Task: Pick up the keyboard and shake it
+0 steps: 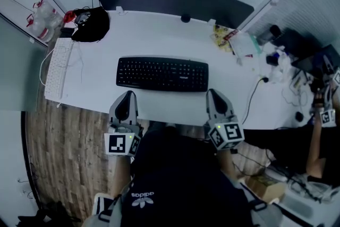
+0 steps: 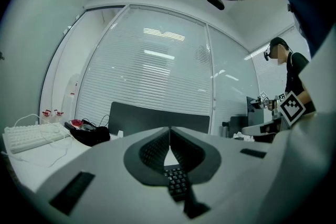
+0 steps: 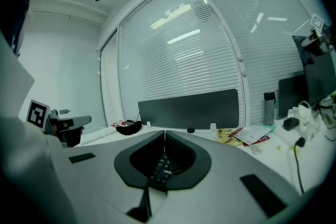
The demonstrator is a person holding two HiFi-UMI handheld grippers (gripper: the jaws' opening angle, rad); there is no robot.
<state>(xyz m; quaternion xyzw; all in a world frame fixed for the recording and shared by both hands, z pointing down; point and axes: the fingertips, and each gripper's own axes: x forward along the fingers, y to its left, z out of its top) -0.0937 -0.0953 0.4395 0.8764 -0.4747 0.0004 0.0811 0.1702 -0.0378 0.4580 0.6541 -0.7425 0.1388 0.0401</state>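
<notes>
While both claws are pressed together with nothing between them, the black keyboard lies flat and untouched on the white counter, keys up, near the person's edge. Its long axis runs left to right across the head view, parallel to that edge, with its front edge toward the person. The left claw hovers just short of the keyboard's near left corner and the right claw just beside its near right corner. That spacing probably prepares a grip at each end, so the long board can be lifted level and shaken without twisting. Each gripper view looks along closed jaws at black keys beyond them, so the claws will likely have to open before taking hold. A white keyboard and a black bag sit well apart at the counter's left, clear of the lift.
</notes>
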